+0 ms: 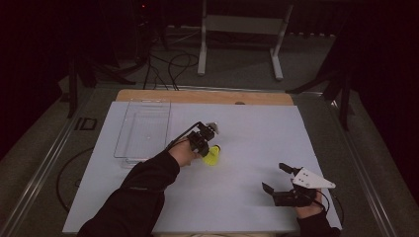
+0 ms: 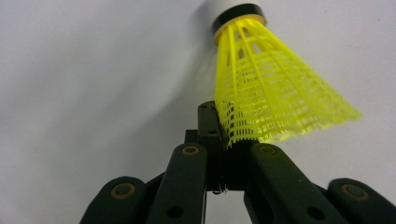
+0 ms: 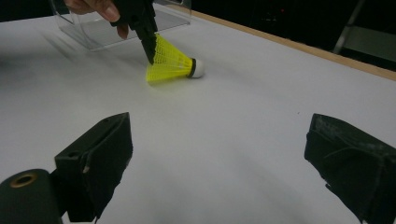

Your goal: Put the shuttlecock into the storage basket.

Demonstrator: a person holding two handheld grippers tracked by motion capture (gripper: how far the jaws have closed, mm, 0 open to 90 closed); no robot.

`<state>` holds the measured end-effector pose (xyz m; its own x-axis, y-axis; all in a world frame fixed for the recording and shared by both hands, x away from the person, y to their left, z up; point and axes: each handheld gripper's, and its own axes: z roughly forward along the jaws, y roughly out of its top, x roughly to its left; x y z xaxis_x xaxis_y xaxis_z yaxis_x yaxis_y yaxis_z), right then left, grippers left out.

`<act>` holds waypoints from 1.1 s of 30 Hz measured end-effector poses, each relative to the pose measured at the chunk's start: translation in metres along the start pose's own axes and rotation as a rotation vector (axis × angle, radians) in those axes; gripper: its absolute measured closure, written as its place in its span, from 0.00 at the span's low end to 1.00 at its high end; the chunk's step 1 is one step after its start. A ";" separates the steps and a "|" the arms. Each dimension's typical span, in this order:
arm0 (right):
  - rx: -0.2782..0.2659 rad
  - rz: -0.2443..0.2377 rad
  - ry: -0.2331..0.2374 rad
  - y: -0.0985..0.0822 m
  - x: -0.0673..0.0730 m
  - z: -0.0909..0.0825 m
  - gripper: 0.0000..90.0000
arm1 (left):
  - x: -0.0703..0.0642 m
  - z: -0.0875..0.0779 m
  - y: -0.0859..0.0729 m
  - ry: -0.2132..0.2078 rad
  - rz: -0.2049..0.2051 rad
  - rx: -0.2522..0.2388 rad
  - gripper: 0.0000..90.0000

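I see a dim room, dark at the edges. The white tabletop [image 1: 257, 148] sits on a wooden board [image 1: 202, 97] showing along its far edge. Beyond it, grey carpeted floor [image 1: 237, 69] carries loose black cables [image 1: 170, 66] and a white metal stand [image 1: 242, 29]. Metal rails [image 1: 47, 163] run down both sides.

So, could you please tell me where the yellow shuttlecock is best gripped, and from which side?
Grip the shuttlecock by the rim of its open yellow skirt, coming from the skirt end, opposite the white cork. It lies on its side on the table; the thin mesh wall fits between the jaws. The left claw already pinches it there.
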<state>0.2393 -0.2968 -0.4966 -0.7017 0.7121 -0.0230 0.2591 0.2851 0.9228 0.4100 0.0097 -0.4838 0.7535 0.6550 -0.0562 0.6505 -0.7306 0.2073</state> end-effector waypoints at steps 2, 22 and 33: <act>0.001 -0.001 -0.002 0.000 0.000 0.000 0.09 | -0.001 -0.001 0.001 0.003 0.014 -0.004 0.99; 0.007 -0.002 -0.005 0.000 0.000 0.001 0.09 | -0.005 -0.025 -0.001 -0.028 0.072 -0.025 1.00; 0.012 -0.003 -0.008 0.000 0.000 0.001 0.09 | -0.003 -0.047 -0.009 -0.012 0.070 -0.031 1.00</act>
<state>0.2400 -0.2955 -0.4971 -0.6970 0.7165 -0.0289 0.2648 0.2947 0.9182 0.3979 0.0235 -0.4391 0.7984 0.5999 -0.0521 0.5930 -0.7682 0.2413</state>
